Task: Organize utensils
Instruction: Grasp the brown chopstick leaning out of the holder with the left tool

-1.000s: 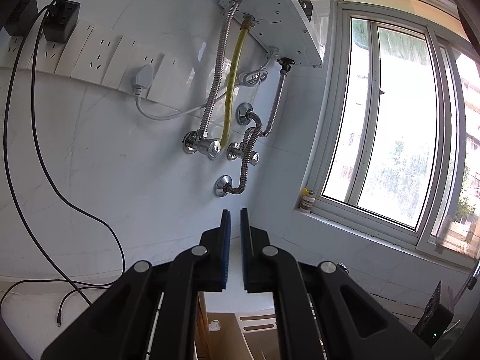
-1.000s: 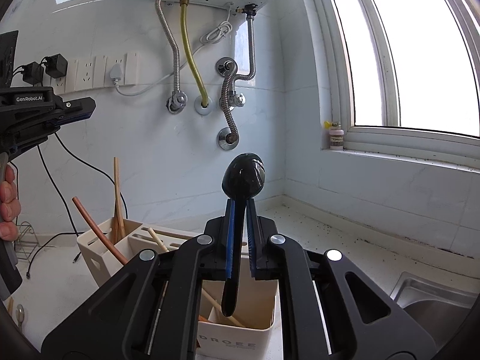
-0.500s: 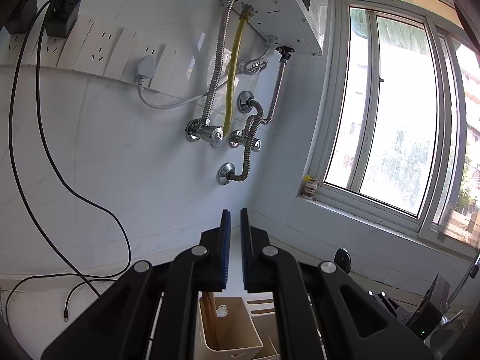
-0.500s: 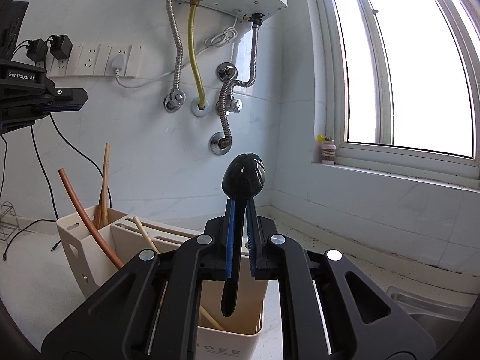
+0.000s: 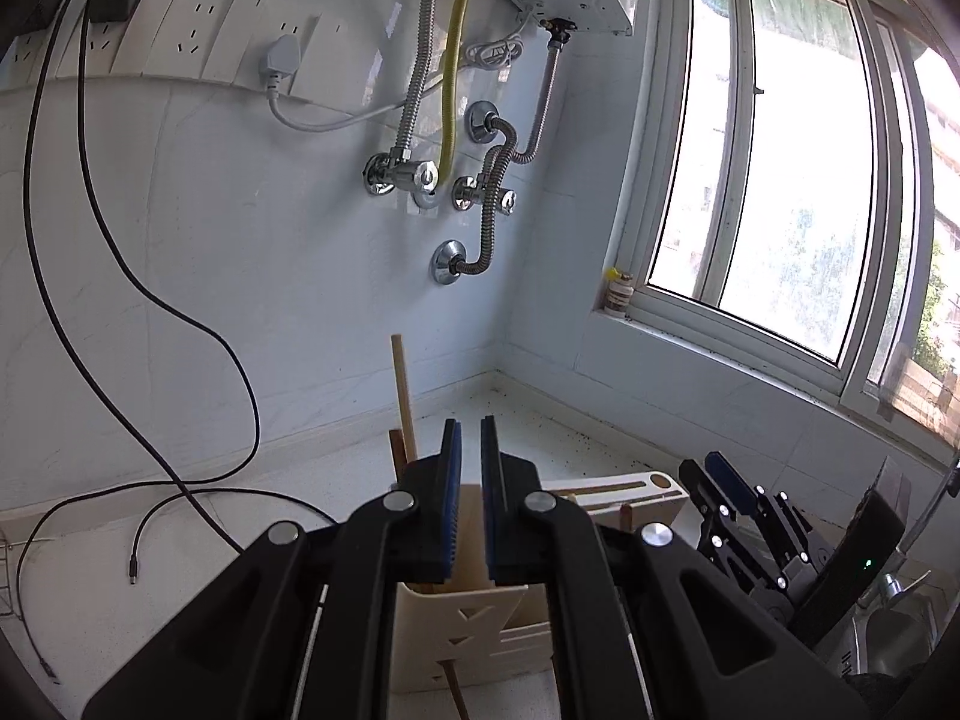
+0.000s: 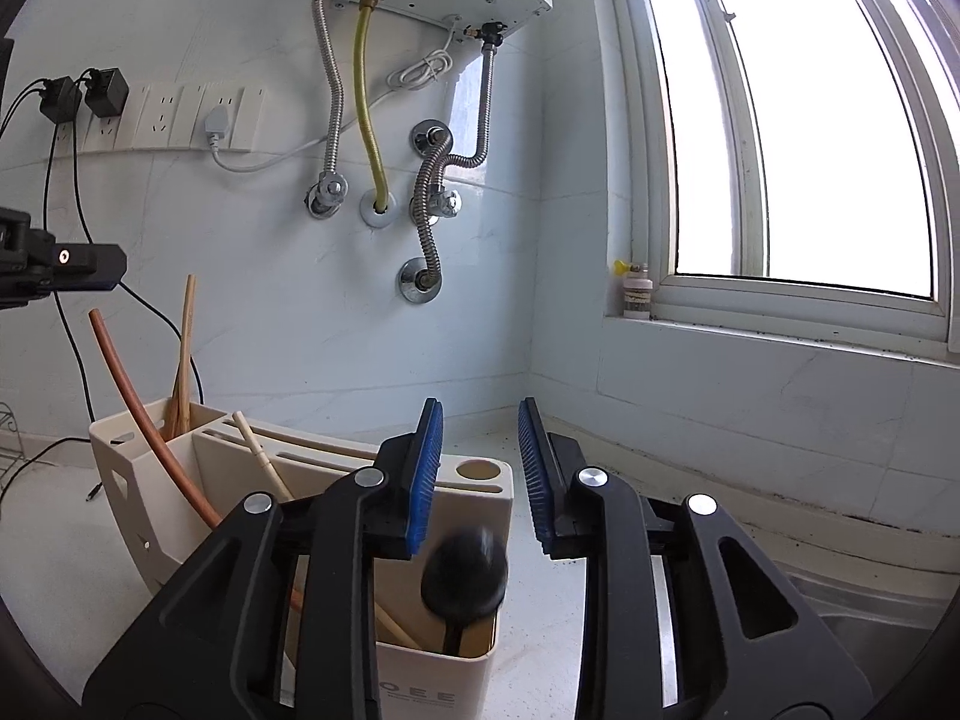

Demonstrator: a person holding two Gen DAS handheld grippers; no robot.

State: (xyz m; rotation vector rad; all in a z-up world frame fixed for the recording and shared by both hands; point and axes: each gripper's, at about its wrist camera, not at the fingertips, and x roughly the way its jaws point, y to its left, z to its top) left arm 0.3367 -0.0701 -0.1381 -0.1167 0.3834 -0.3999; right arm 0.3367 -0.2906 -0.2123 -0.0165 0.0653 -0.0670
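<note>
A cream utensil holder (image 6: 474, 501) with several compartments stands on the counter. A black spoon (image 6: 465, 579) stands bowl-up in its near right compartment, blurred. My right gripper (image 6: 480, 468) is open just above it and holds nothing. A brown stick (image 6: 138, 396) and wooden chopsticks (image 6: 185, 354) lean in the left compartment. In the left wrist view my left gripper (image 5: 471, 480) is shut and empty above the holder (image 5: 462, 630), with a wooden chopstick (image 5: 403, 396) rising beside it. The right gripper (image 5: 738, 504) shows at the lower right there.
Wall sockets (image 6: 180, 120) with black cables (image 5: 120, 252) hang at the left. Water heater hoses (image 6: 372, 138) run down the back wall. A window (image 6: 780, 120) with a small bottle (image 6: 637, 294) on its sill is right. A steel sink (image 6: 870, 618) lies at the lower right.
My right gripper opened and let go of the black spoon, which dropped into the holder's near compartment. My left gripper tilted down, bringing the holder and right gripper into its view.
</note>
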